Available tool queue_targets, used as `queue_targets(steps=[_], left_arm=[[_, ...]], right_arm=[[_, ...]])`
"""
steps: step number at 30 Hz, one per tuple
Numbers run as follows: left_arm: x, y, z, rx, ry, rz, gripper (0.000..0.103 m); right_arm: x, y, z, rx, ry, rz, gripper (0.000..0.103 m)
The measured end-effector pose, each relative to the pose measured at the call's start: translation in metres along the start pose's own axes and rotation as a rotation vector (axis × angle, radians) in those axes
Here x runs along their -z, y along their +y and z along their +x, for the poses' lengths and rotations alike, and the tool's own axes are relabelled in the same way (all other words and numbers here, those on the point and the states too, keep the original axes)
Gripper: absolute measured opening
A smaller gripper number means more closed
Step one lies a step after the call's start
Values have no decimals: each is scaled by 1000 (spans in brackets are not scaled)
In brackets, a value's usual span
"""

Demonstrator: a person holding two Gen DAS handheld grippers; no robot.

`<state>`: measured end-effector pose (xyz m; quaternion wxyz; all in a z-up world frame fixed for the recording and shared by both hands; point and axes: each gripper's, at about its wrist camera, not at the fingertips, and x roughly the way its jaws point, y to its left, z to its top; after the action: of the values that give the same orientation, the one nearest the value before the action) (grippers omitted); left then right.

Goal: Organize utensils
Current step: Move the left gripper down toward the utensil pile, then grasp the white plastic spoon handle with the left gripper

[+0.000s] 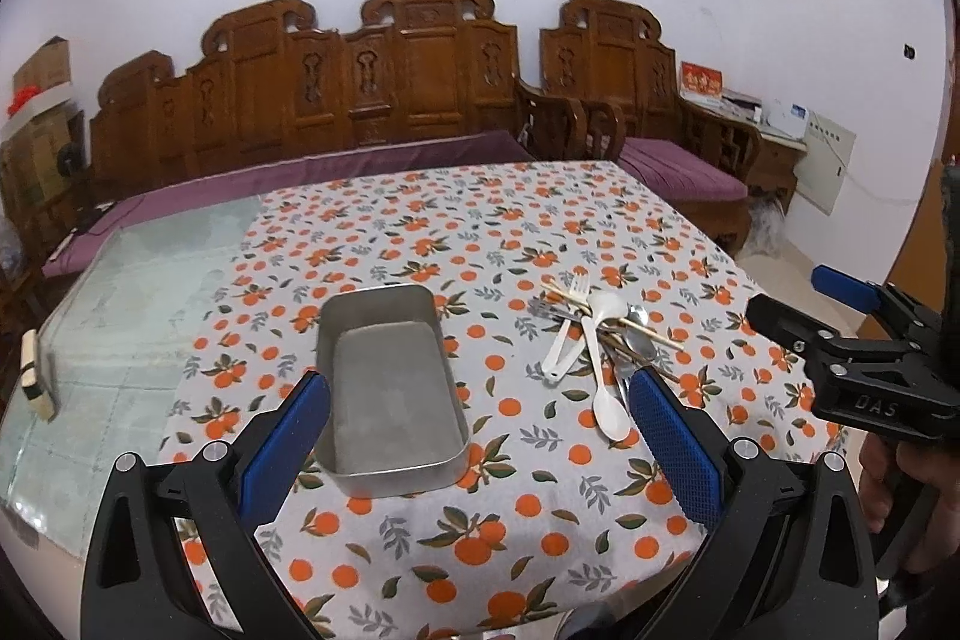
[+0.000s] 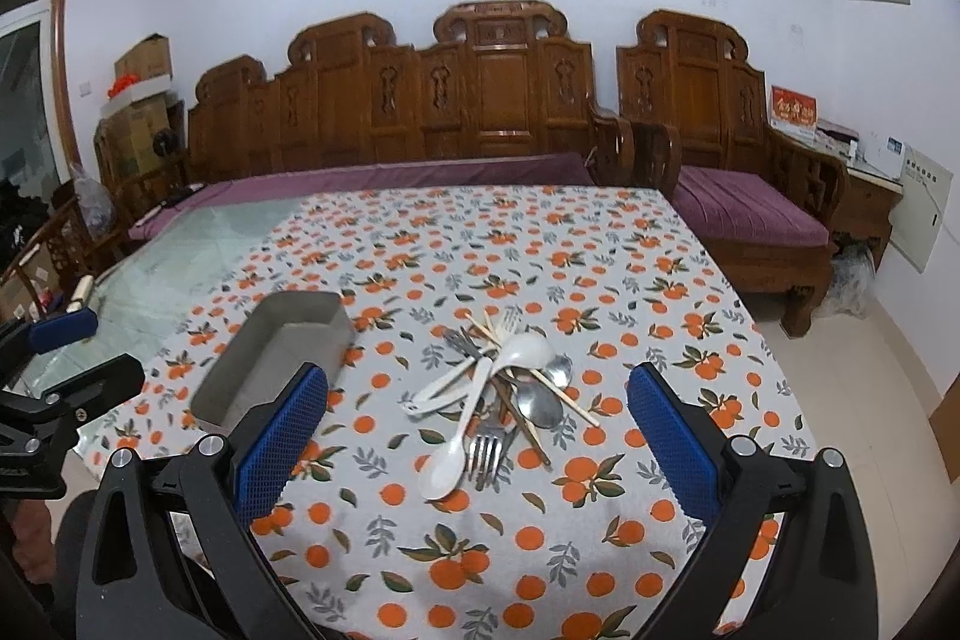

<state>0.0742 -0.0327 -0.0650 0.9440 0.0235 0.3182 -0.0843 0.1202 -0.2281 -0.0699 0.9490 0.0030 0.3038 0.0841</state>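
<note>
Both hand-held grippers hover with jaws spread wide and nothing between them. Ahead of the right hand-held gripper [image 2: 477, 436], just beyond its fingertips, the utensil pile [image 2: 504, 388] lies tangled on the orange-print surface [image 2: 600, 280]: white plastic spoons [image 2: 447, 466], metal spoons [image 2: 537, 403], a steel fork [image 2: 485, 451] and chopsticks [image 2: 564, 394] crossing one another. The empty metal tray [image 1: 390, 388] sits directly between and ahead of the left hand-held gripper [image 1: 480, 436] fingers, the pile off to its right.

The plastic spoons look light and stiff; the steel pieces are likely heavier and slippery, and the chopsticks thin enough to roll. The nearest white spoon's handle, lying free on top, seems the cleanest place to pinch.
</note>
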Motion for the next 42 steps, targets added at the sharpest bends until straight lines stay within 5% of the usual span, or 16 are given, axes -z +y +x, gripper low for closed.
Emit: queue_targets(steps=[15,24,29,31,42], left_arm=[[-7,-36,73,132,124,70,94],[15,-63,140,184,252,81,74],[25,-71,182,200,318,72,55],[27,-71,196,216,343,57,35],[16,-87,241,218,376,42,25]], right_arm=[[12,-66,61,-66,155,-5,78],[28,-89,88,-88,215,42,75],[34,-93,94,-88,234,42,75],[35,-93,94,-89,238,44,75],[36,-89,99,-104,254,35,75]])
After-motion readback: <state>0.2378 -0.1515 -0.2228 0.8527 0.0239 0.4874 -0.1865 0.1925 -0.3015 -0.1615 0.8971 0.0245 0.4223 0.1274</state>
